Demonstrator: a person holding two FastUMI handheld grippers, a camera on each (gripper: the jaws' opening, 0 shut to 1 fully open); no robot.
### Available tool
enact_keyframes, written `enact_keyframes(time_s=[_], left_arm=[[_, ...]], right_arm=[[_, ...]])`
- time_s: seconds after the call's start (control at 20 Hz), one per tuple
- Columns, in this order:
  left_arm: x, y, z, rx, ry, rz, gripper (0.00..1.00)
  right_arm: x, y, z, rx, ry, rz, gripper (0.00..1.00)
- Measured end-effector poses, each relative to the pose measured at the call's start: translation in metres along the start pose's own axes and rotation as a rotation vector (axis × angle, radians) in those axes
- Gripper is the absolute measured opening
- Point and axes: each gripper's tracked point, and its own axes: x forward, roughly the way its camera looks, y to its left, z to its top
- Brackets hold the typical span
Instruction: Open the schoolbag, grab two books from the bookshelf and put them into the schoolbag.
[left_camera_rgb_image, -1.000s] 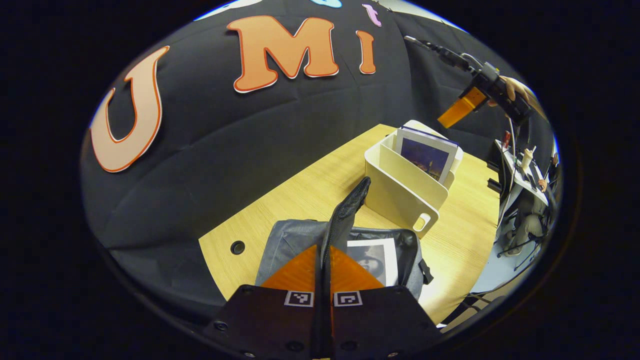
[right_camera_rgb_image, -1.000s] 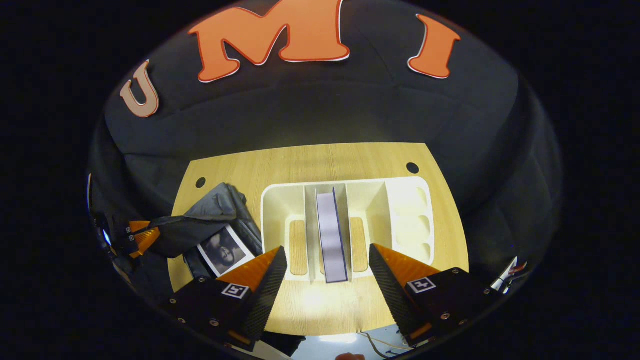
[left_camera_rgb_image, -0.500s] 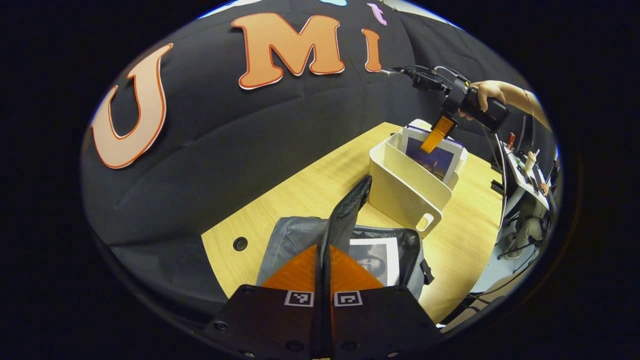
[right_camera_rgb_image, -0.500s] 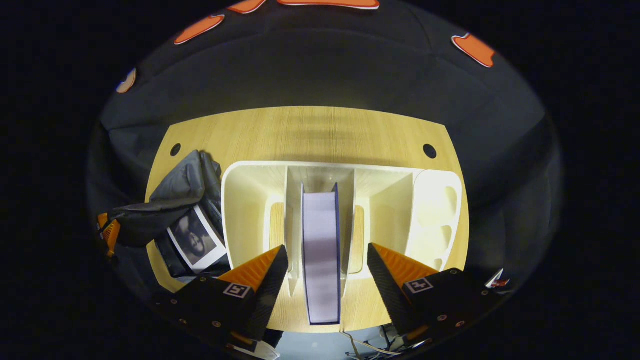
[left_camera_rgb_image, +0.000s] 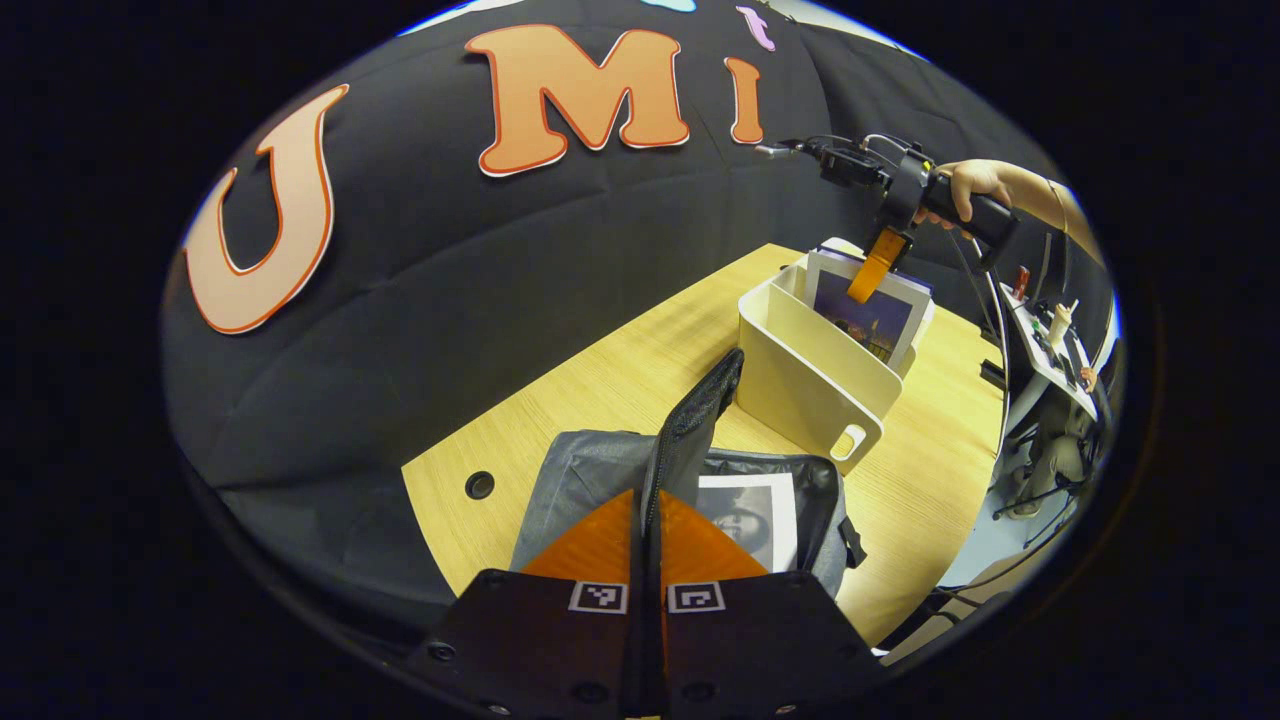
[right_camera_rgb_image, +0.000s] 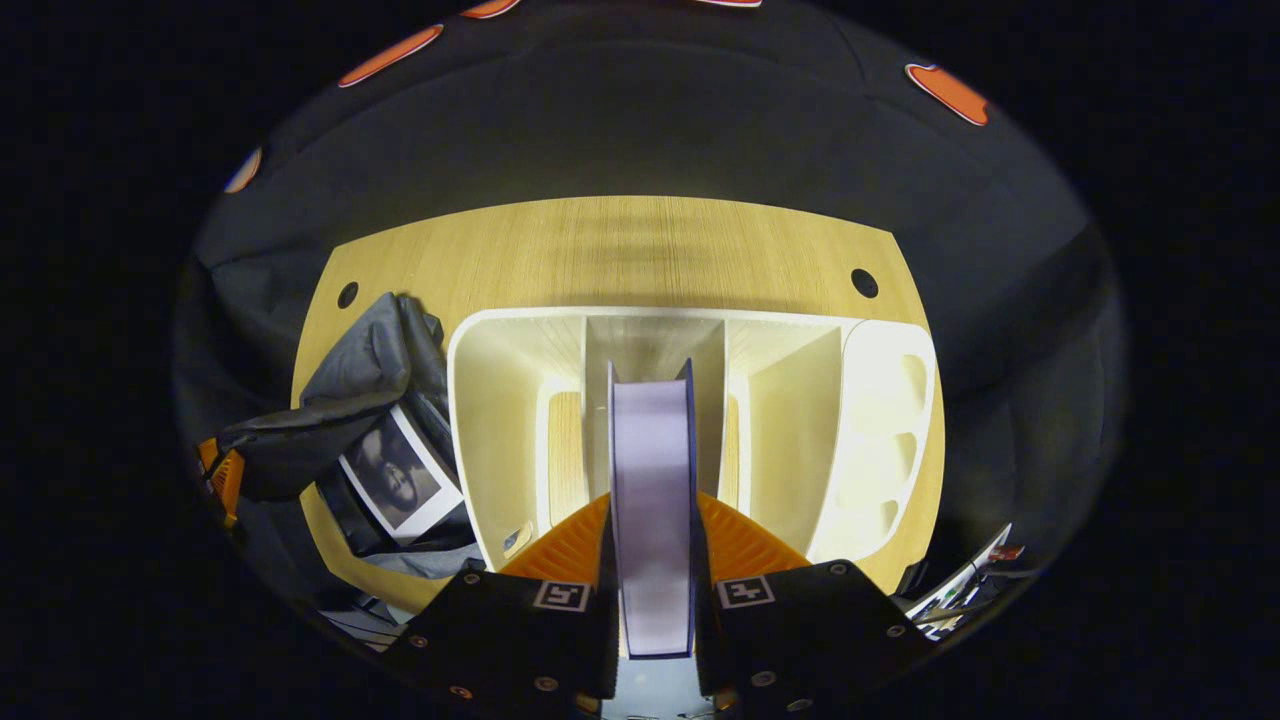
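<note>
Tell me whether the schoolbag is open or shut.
Open. The left gripper holds the schoolbag flap up, and one book lies inside the schoolbag's mouth.

You had black cloth (left_camera_rgb_image: 420, 300) walling the booth behind a light wooden tabletop (right_camera_rgb_image: 640, 250), with a cluttered desk (left_camera_rgb_image: 1045, 345) beyond.

A grey schoolbag (left_camera_rgb_image: 600, 470) is laid open on the left of the wooden table, with a book bearing a black-and-white cover (left_camera_rgb_image: 745, 518) seen inside it. Just right of it, a cream bookshelf (right_camera_rgb_image: 500, 400) is stood, and a second book (right_camera_rgb_image: 652, 500) is held upright in its middle compartment.
</note>
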Motion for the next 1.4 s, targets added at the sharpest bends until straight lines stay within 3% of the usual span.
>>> enact_keyframes(time_s=[0.4, 0.5, 0.6, 0.85, 1.05, 1.2, 1.25, 1.4], left_arm=[[-0.005, -0.006, -0.001, -0.005, -0.016, -0.023, 0.01], [-0.006, -0.007, 0.000, 0.001, -0.020, -0.023, 0.01], [-0.005, -0.009, 0.000, 0.002, -0.018, -0.030, 0.01], [-0.007, -0.009, 0.002, 0.035, -0.015, -0.027, 0.01], [-0.010, -0.010, 0.007, 0.055, -0.019, -0.016, 0.01], [-0.011, -0.008, 0.009, 0.075, -0.023, -0.005, 0.01], [-0.012, -0.006, 0.011, 0.080, -0.024, 0.005, 0.01], [-0.015, -0.002, 0.015, 0.090, -0.032, 0.023, 0.01]], right_arm=[[-0.116, -0.003, -0.003, -0.002, -0.134, -0.062, 0.31], [-0.153, -0.005, -0.007, 0.045, -0.211, -0.080, 0.31], [-0.191, -0.004, -0.016, 0.110, -0.290, -0.051, 0.28], [-0.253, 0.008, -0.051, 0.241, -0.459, 0.082, 0.28], [-0.272, 0.035, -0.085, 0.381, -0.550, 0.270, 0.28], [-0.258, 0.052, -0.113, 0.501, -0.578, 0.419, 0.28], [-0.244, 0.063, -0.124, 0.564, -0.570, 0.489, 0.28], [-0.192, 0.080, -0.144, 0.690, -0.519, 0.607, 0.28]])
